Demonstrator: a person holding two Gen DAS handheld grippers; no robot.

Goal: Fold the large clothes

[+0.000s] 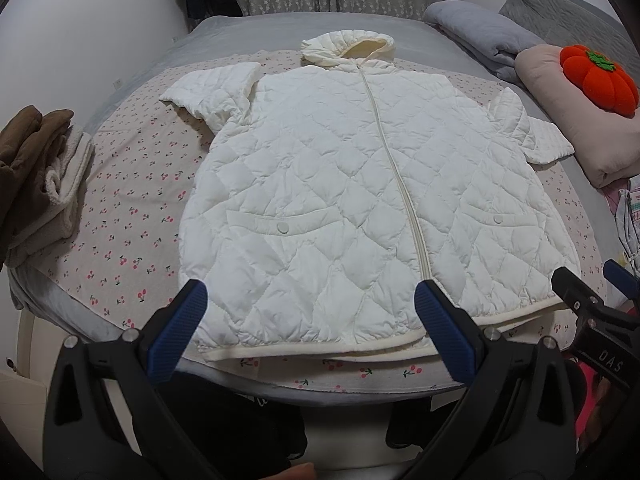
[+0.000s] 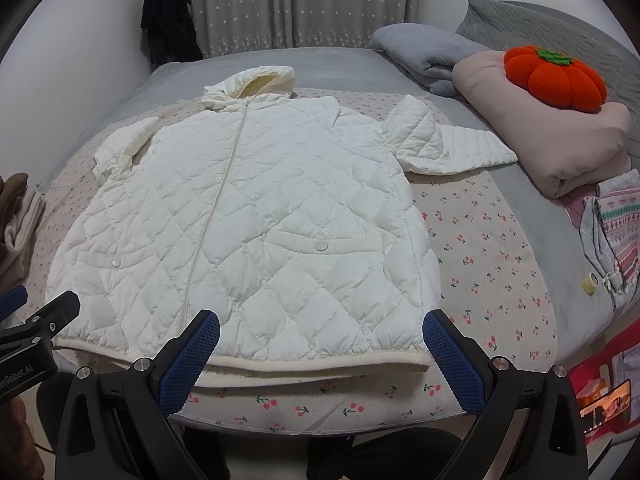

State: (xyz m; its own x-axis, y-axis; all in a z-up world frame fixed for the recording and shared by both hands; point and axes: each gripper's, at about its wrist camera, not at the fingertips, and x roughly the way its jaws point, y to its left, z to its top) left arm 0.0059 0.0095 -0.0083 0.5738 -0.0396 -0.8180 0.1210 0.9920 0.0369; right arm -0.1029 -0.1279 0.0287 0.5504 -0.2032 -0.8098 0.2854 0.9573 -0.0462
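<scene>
A white quilted hooded jacket lies flat and zipped, front up, on a cherry-print sheet, hood at the far end and hem toward me. Its sleeves stick out to both sides, the right sleeve reaching toward the pillows. My left gripper hangs open above the hem's left half, with nothing between its blue fingers. My right gripper is open too, above the hem's right half, and holds nothing. Each gripper shows at the edge of the other's view.
A brown and cream garment pile sits at the bed's left edge. At right lie a grey blanket, a pink pillow with an orange pumpkin cushion, and patterned clothes. Curtains and a hanging dark garment are behind.
</scene>
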